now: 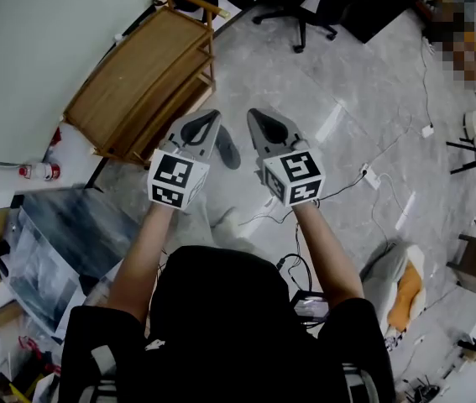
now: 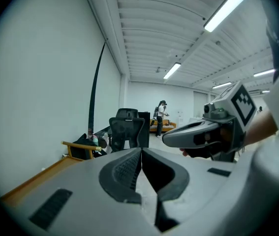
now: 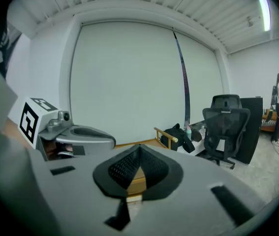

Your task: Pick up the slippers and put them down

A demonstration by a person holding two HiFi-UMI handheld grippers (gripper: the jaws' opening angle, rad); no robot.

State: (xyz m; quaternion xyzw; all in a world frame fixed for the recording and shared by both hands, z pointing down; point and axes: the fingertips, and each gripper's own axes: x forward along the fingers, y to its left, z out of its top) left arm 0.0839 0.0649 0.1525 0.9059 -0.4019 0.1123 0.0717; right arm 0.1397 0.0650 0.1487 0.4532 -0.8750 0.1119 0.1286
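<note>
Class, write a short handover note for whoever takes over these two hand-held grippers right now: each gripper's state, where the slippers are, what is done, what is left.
Left hand-held gripper: jaws shut, empty, raised off the floor.
Right hand-held gripper: jaws shut, empty, raised beside it.
Slippers: one dark slipper lies on the floor near the wooden rack, below the grippers; no second one shows.
Done: cannot tell whether it was already lifted and set down.
Left: if not, probably lower a gripper, grasp the slipper, lift it, put it down.

The left tool (image 1: pixel 212 117) and right tool (image 1: pixel 254 116) are grey, the bench (image 1: pixel 137 78) brown.
</note>
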